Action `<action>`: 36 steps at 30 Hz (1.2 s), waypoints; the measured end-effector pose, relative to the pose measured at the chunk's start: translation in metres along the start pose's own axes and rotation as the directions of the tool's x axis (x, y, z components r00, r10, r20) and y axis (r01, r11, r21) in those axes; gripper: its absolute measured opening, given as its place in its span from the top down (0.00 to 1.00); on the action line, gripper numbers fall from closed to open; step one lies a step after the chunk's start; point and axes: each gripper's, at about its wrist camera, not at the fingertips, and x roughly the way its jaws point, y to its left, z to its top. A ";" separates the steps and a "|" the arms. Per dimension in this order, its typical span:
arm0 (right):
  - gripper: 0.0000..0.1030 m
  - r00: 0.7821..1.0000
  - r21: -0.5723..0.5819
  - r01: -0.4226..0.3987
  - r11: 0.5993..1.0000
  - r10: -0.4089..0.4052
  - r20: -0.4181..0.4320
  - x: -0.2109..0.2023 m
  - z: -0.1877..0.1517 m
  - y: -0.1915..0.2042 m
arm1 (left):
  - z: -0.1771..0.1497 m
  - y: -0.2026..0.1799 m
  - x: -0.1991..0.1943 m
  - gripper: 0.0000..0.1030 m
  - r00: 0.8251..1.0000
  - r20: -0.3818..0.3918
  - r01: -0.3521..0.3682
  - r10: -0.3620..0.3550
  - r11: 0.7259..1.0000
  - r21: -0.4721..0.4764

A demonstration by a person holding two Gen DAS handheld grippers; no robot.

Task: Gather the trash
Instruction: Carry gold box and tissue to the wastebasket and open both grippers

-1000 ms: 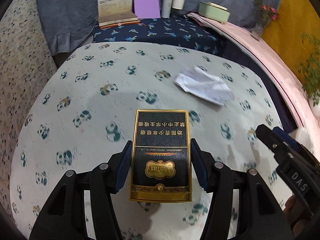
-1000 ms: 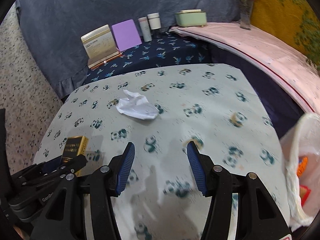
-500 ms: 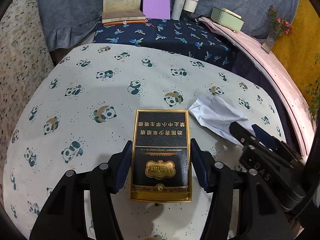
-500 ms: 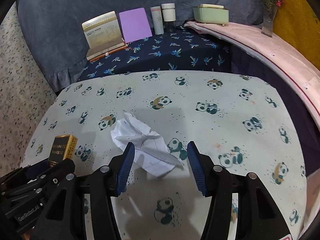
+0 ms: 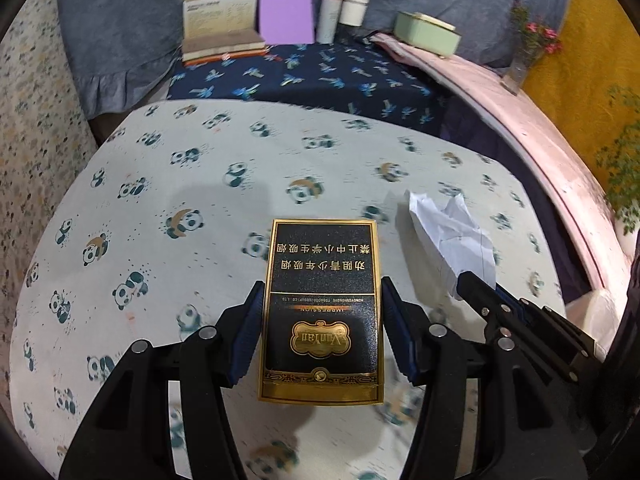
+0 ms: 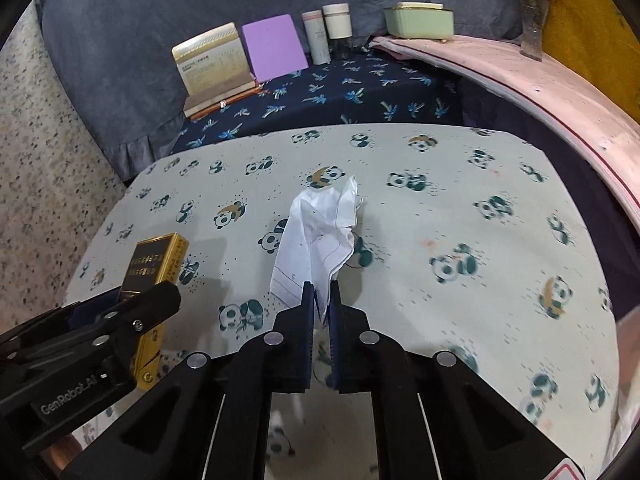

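Note:
My left gripper (image 5: 322,312) is shut on a black and gold cigarette box (image 5: 322,304) and holds it above the panda-print table (image 5: 200,184). The box also shows in the right wrist view (image 6: 154,264), at the left. My right gripper (image 6: 320,300) is shut on the near edge of a crumpled white paper (image 6: 320,236), which rises from the table ahead of the fingers. In the left wrist view the same paper (image 5: 448,236) sits to the right, with the right gripper's fingers (image 5: 480,300) pinching its near corner.
At the back stand an open book (image 6: 212,64), a purple card (image 6: 274,46), two cosmetic bottles (image 6: 326,32) and a green box (image 6: 420,20) on a dark blue cloth. A pink-covered ledge (image 6: 560,92) curves along the right. A flower vase (image 6: 532,20) stands far right.
My right gripper moved in to the crumpled paper and shut on its near edge; it was open before. The left gripper kept hold of the cigarette box and shifted a little.

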 end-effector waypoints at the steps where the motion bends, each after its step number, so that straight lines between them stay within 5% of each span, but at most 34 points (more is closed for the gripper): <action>1: 0.94 1.000 0.008 0.003 1.000 -0.003 0.009 -0.008 -0.002 -0.003 | -0.002 -0.005 -0.004 0.48 1.000 0.002 0.007 -0.007 1.000 0.007; 18: 0.95 0.980 0.174 0.080 0.981 -0.109 0.165 -0.149 -0.049 -0.085 | -0.054 -0.126 -0.074 0.48 0.991 0.035 0.117 -0.127 0.969 0.220; 36: 0.95 0.931 0.363 0.175 0.915 -0.273 0.240 -0.240 -0.102 -0.192 | -0.103 -0.244 -0.104 0.48 0.972 0.002 0.212 -0.235 0.879 0.427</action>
